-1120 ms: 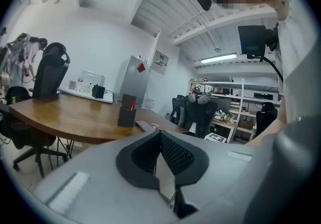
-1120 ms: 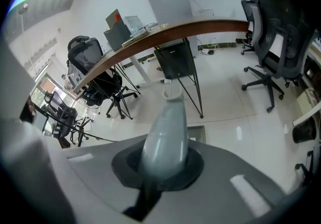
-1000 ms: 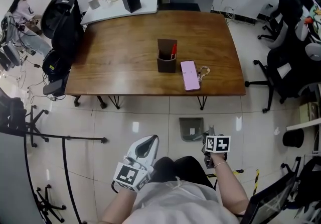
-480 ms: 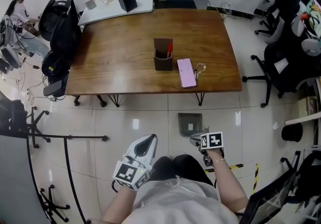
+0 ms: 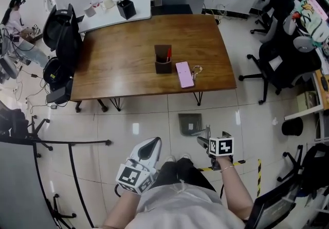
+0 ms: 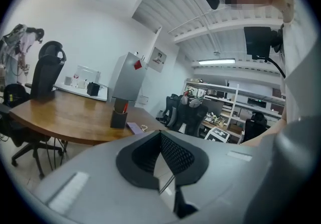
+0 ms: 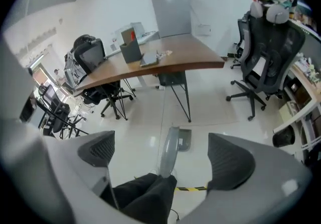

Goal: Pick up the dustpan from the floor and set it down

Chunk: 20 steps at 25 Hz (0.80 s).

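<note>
Left tool (image 5: pixel 150 146) jaws pressed together; right tool (image 5: pixel 204 139) jaws apart.

Glossy tile floor (image 5: pixel 149 120), smooth wooden table (image 5: pixel 123 63), matt dustpan (image 5: pixel 189 122)

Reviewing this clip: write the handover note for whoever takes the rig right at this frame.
Left gripper: shut, empty.
Right gripper: open, jaws either side of the dustpan's upright handle, not clamped.
Dustpan: resting on the floor, just in front of the table.
Done: right gripper lined up on the handle.
Left, as it looks: close on the handle, lift, set down.
</note>
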{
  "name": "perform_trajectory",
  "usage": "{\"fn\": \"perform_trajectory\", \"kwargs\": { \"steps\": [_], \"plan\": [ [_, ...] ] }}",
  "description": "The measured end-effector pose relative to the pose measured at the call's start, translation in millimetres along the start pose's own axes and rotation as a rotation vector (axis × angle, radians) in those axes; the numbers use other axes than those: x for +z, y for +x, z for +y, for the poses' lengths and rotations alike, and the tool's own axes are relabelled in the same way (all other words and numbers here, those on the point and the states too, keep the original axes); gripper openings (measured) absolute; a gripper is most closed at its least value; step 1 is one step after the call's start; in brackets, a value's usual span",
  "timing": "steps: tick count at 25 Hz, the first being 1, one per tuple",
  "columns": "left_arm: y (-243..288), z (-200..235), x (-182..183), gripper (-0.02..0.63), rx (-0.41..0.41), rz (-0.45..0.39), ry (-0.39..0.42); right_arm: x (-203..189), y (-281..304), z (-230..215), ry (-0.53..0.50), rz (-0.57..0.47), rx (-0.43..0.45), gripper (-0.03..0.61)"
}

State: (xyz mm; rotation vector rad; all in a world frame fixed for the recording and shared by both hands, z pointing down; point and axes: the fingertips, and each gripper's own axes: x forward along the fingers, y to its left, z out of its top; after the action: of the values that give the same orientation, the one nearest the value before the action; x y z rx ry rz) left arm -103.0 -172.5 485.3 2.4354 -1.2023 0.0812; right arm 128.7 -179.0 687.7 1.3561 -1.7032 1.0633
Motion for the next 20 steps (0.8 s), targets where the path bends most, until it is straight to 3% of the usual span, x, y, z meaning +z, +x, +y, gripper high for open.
{"fn": "perform_trajectory", "kwargs": {
  "steps": [6,8,11,13,17,20],
  "plan": [
    [-32.8,-34.2,6.9,0.014,-0.008,-0.041,0.018,2.0,-62.1,14.1,0.026,-0.147,0.028,0.508],
    [-47.0,-52.5,7.4,0.014,0.006,-0.064,0.028,1.4,-92.2,13.4,-0.003,-0.222,0.019,0.407],
    [-68.8,-81.5,2.7,0.014,0.034,-0.103,0.049,2.9,-145.6,15.6,-0.050,-0.381,0.017,0.123],
    [-84.7,-102.2,0.7,0.014,0.055,-0.130,0.058,2.3,-183.6,28.4,-0.070,-0.485,0.088,0.003],
    [-116.1,-144.4,9.4,0.014,0.095,-0.198,0.070,-12.0,-251.9,61.5,-0.142,-0.620,0.263,0.002],
    [-130.2,-171.2,15.8,0.014,0.078,-0.221,0.094,-30.6,-282.6,80.0,-0.224,-0.661,0.280,0.002]
  ]
}}
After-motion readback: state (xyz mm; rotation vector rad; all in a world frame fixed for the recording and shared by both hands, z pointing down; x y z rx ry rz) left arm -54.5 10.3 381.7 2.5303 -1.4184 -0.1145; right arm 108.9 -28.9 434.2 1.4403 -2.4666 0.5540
